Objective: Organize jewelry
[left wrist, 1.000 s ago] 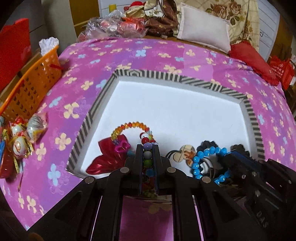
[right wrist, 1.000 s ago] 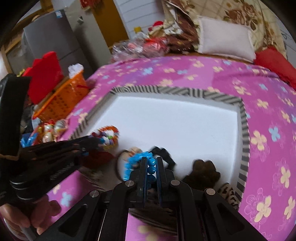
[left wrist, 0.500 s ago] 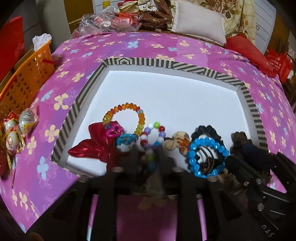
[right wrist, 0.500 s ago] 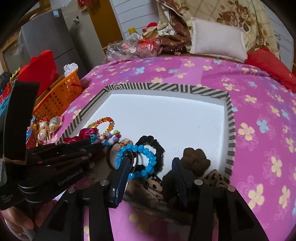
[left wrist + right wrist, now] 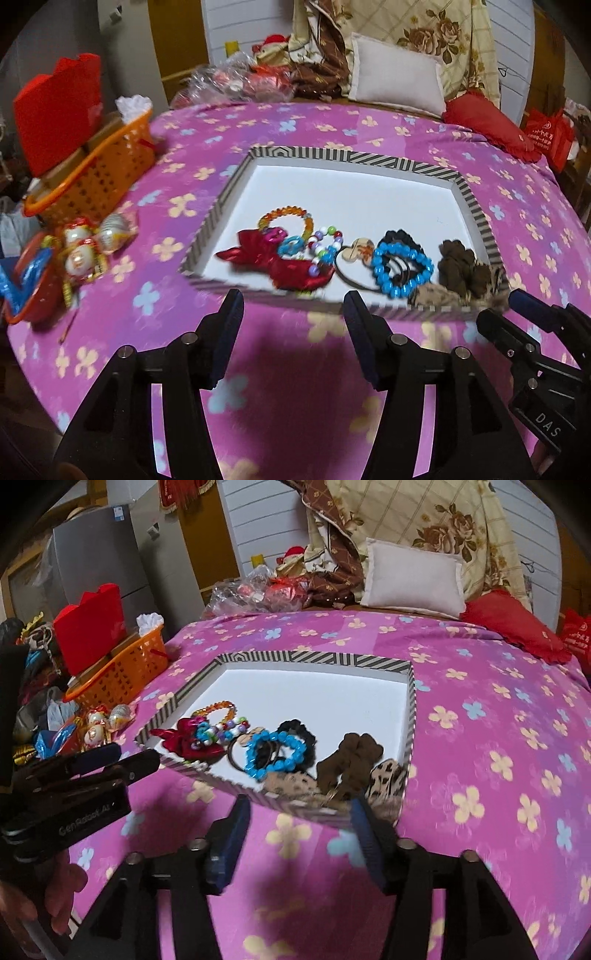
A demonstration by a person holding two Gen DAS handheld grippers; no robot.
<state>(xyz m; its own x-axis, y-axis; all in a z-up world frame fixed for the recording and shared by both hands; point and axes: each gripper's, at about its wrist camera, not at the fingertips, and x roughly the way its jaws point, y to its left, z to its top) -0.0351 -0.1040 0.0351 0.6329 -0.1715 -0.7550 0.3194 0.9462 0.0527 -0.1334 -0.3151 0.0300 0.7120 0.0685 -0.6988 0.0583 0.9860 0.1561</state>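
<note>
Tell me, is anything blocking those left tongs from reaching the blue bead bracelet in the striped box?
Only the box's near striped wall lies between the open left tongs and the blue bead bracelet; they would have to go over it. The bracelet lies on a black scrunchie, and nothing covers it.

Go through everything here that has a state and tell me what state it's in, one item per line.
left gripper: open, empty, outside the tray
right gripper: open, empty, at the tray's near edge
striped tray: lidless, far half bare
blue bead bracelet: lying in tray, over the black scrunchie
multicolor bead bracelet: lying in tray, on the red bow
orange basket: upright, filled
</note>
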